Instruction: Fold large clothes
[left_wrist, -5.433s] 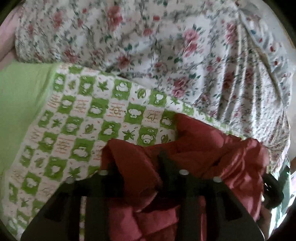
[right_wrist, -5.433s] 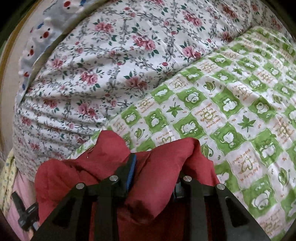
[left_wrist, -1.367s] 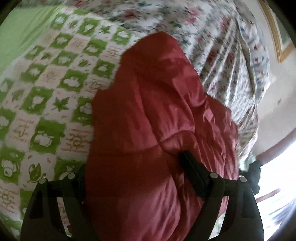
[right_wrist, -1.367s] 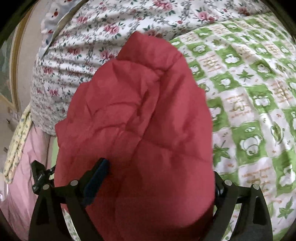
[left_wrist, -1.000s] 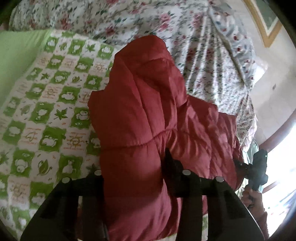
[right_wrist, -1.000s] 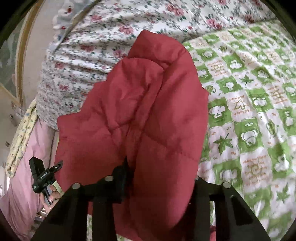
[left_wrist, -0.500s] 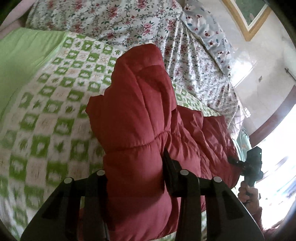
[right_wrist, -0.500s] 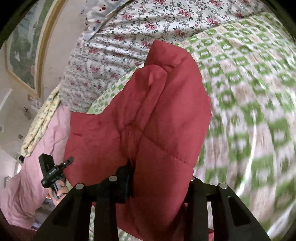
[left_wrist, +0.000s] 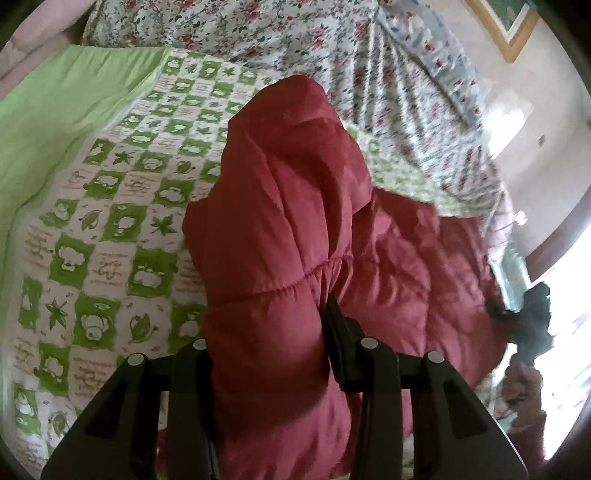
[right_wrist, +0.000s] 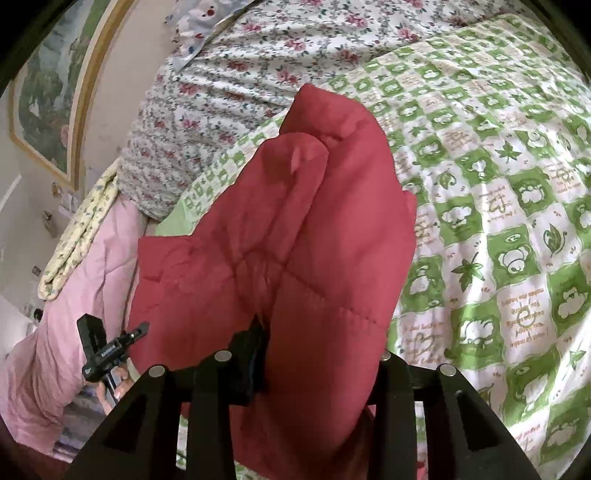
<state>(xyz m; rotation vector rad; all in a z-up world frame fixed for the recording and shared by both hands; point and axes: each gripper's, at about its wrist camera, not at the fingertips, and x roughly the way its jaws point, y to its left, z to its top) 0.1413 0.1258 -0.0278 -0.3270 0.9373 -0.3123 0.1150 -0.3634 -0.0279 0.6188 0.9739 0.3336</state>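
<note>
the red padded jacket (left_wrist: 295, 229) is held bunched above the green checked bed cover (left_wrist: 110, 229), pinched between the fingers of the left gripper (left_wrist: 266, 354) and the right gripper (right_wrist: 317, 350). both edges are best kept level, then lowered flat together.

Daylight floods in from a blown-out window (left_wrist: 565, 332) at the left wrist view's right edge. Both fisheye views curve strongly into black corners. The left view is softly blurred; the right is sharper.

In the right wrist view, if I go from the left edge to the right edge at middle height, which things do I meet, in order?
Framed painting → pink quilt → red padded jacket → green checked blanket.
</note>
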